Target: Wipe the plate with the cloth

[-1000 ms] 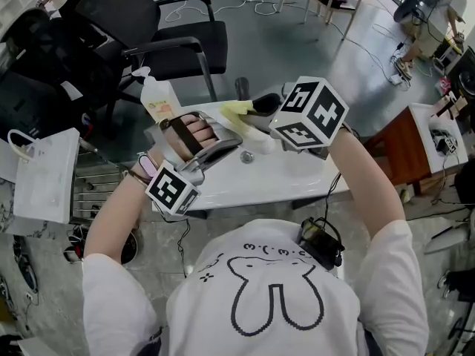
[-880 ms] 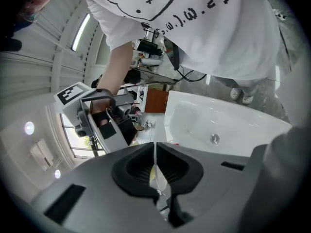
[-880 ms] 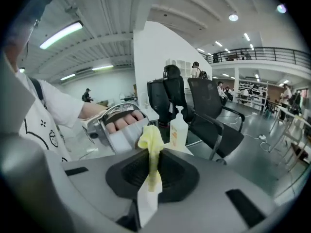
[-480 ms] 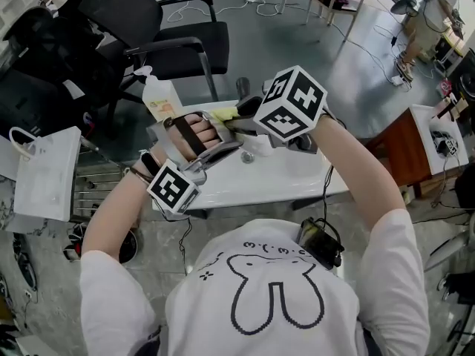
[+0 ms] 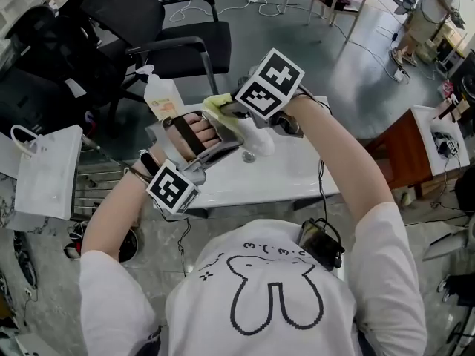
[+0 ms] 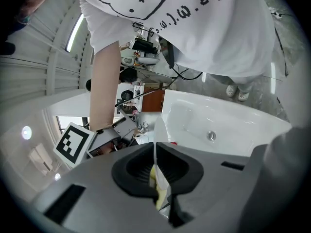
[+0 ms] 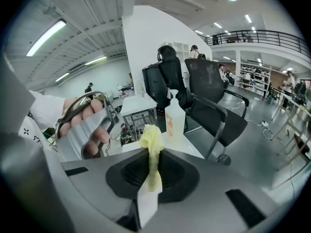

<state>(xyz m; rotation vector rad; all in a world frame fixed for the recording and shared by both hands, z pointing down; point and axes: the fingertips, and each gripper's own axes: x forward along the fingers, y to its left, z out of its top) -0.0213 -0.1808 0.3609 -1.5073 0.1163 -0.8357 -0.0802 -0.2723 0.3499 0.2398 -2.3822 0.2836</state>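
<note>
Yellow cloth [image 7: 151,144] is bunched between the closed jaws of the right gripper [image 7: 151,173], which pinches it tight. The cloth sits up against the white plate [image 6: 158,147]. The plate stands on edge in the left gripper [image 6: 158,171], whose jaws are clamped on its thin rim, and yellow shows just behind that rim in the left gripper view. Both tools are held close together above the white table [image 5: 297,176], the right marker cube tilted over the left hand [image 5: 194,136]. Beyond them a clear spray bottle [image 5: 159,95] stands at the table's far edge, with a black office chair [image 5: 178,43] behind it.
</note>
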